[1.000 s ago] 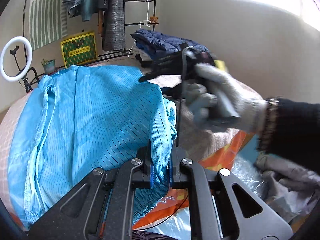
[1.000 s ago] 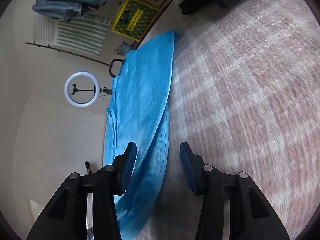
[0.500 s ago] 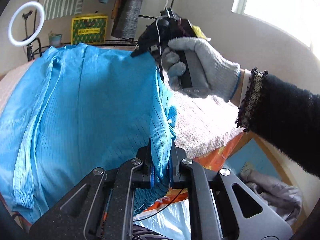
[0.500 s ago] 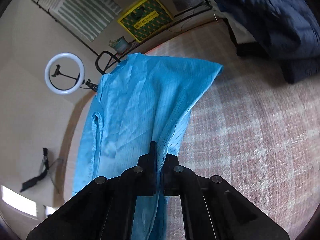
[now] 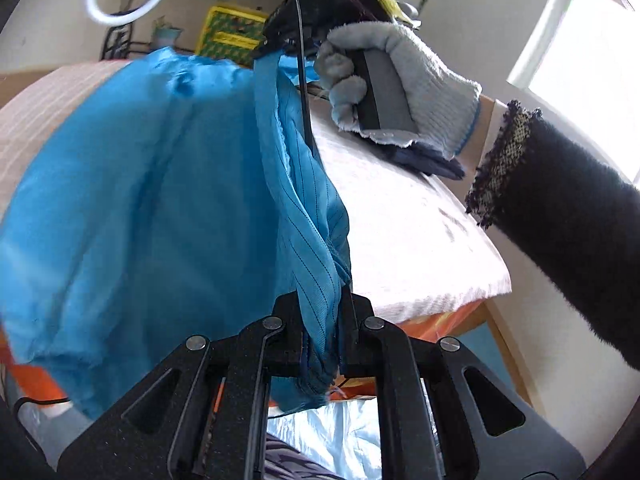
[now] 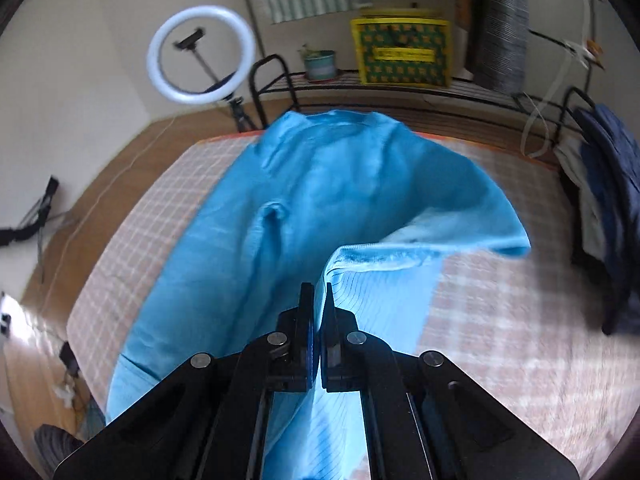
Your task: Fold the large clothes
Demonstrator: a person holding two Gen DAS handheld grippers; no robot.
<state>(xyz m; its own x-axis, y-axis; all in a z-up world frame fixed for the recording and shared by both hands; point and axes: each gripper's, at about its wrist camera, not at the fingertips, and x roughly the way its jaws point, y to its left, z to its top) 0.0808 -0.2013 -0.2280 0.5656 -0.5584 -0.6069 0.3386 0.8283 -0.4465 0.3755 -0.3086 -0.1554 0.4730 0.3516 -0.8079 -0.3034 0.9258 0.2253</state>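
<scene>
The blue garment is motion-blurred, its lower part cut off by the frame edge. The rack's hanging clothes are cropped at the top.

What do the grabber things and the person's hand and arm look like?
Each hand-held gripper is matte black, with silver screws and triangle cut-outs. The right hand wears a grey knit glove with a blue-edged cuff. The sleeve is fuzzy black, and a black cable hangs down.

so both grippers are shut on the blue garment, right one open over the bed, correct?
Not quite. The right gripper is shut too: the right wrist view shows its jaws pinching an edge of the blue garment. The left gripper is shut on the garment, over the bed, as you said.
</scene>
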